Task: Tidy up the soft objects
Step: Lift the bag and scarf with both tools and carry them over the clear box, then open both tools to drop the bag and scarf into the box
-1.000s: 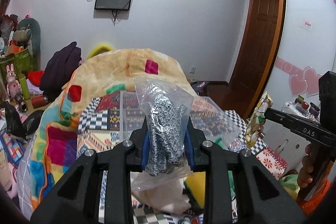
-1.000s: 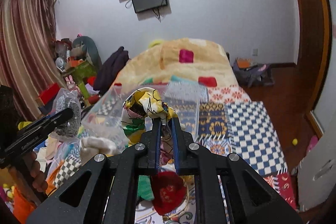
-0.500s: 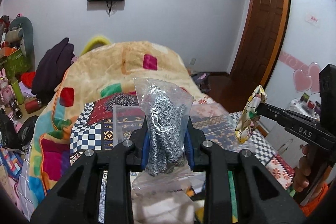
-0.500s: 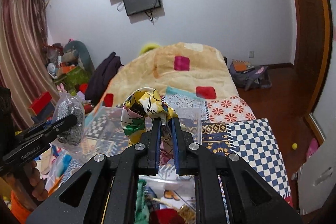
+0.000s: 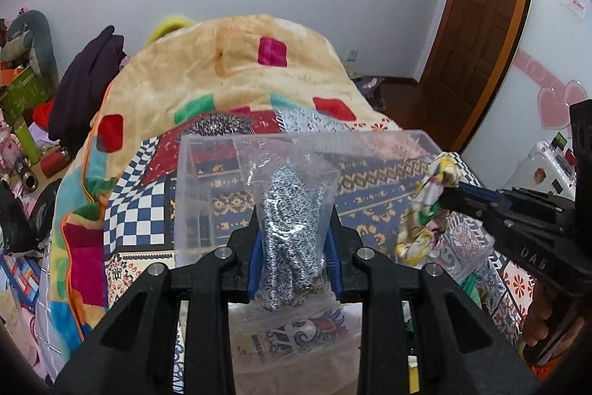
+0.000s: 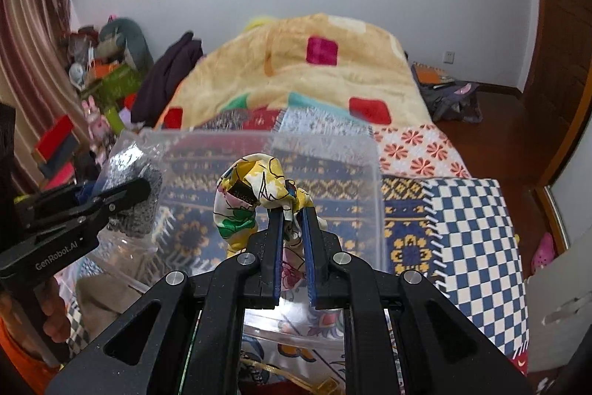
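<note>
My left gripper (image 5: 294, 221) is shut on a clear plastic bag of speckled grey fabric (image 5: 292, 228) and holds it over a clear plastic storage box (image 5: 185, 180) on the bed. My right gripper (image 6: 293, 210) is shut on a yellow floral cloth (image 6: 251, 195) and holds it above the same box (image 6: 373, 173). The right gripper and its cloth (image 5: 429, 210) show at the right of the left wrist view. The left gripper with its bag (image 6: 137, 195) shows at the left of the right wrist view.
The box rests on a patchwork bedspread (image 6: 473, 228) with a yellow-orange blanket (image 6: 325, 76) heaped behind it. Cluttered toys and boxes (image 6: 100, 80) line the left wall. A wooden door (image 5: 477, 24) and a white suitcase (image 5: 544, 169) stand at the right.
Both grippers have tilted down and moved forward over the clear box, each still holding its item. The box has come fully into view below them.
</note>
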The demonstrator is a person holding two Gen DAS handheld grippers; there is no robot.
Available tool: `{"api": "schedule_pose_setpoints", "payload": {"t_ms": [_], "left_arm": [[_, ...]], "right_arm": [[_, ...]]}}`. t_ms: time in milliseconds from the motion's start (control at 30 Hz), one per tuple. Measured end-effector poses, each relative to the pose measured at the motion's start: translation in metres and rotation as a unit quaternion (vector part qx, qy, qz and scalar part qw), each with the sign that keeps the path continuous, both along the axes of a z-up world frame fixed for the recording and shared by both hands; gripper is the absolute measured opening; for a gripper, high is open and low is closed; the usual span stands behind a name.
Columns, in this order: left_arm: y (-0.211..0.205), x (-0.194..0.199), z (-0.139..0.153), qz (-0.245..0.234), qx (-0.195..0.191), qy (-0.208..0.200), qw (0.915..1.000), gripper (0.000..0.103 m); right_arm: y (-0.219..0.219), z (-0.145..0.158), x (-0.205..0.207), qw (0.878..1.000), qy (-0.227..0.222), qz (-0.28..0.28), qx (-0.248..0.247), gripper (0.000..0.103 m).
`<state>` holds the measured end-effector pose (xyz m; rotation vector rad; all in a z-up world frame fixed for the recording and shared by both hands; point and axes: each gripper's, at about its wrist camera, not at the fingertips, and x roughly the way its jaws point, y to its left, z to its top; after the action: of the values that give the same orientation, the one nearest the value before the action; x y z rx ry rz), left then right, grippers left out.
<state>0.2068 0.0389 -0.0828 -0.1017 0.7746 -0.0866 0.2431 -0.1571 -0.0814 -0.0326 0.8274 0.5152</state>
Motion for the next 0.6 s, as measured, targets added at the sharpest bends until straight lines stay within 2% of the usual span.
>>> {"api": "schedule_pose_setpoints", "payload": {"t_ms": [133, 200, 233, 333, 433, 500, 600], "left_arm": [[-0.001, -0.002, -0.001, 0.001, 0.003, -0.003, 1.0, 0.033], [-0.002, -0.005, 0.001, 0.002, 0.003, -0.006, 1.0, 0.044], [-0.002, -0.007, 0.002, 0.003, 0.004, -0.01, 0.9999, 0.046], [-0.002, -0.016, 0.01, 0.002, 0.009, -0.026, 0.9996, 0.05], [-0.003, -0.027, 0.022, -0.001, 0.01, -0.044, 0.999, 0.057], [-0.004, -0.035, 0.031, -0.003, 0.012, -0.058, 0.9982, 0.061], [-0.006, -0.052, 0.045, -0.005, 0.019, -0.084, 0.9963, 0.07]], "right_arm": [[0.002, 0.0, -0.007, 1.0, -0.002, 0.011, -0.006, 0.01], [0.002, 0.002, -0.009, 1.0, -0.003, 0.018, -0.006, 0.013], [0.001, 0.003, -0.01, 1.0, -0.003, 0.019, -0.006, 0.014], [0.0, 0.01, -0.016, 1.0, -0.013, 0.021, -0.005, 0.02], [-0.003, 0.018, -0.02, 0.999, -0.025, 0.023, -0.003, 0.032], [-0.007, 0.026, -0.025, 0.999, -0.036, 0.021, 0.005, 0.044], [-0.011, 0.038, -0.033, 0.998, -0.049, 0.022, 0.015, 0.045]]}}
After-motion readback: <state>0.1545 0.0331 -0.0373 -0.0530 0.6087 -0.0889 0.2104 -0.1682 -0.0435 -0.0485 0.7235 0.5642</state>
